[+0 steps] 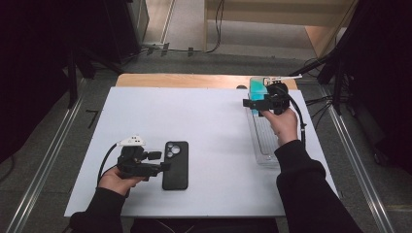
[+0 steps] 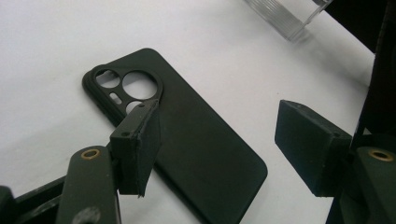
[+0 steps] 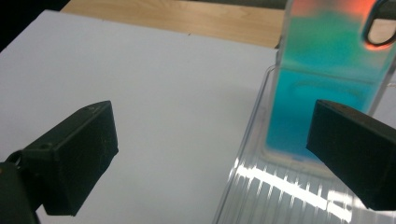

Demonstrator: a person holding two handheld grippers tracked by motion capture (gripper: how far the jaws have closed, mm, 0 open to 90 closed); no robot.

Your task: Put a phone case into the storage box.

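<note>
On the worktop, both grippers' fingers gape wide, holding nothing; the left gripper could nudge the black case away.

**Clearances and Obstructions**

The white table lies open across its centre and far-left area. A flat black phone case obstructs the near-left. A clear ribbed tray holding an upright teal case blocks the right edge.

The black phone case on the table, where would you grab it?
Probably across its long edges near the lower half. The black phone case lies flat, camera cutouts up, so the open left gripper should come down from above and straddle its narrow width.
</note>
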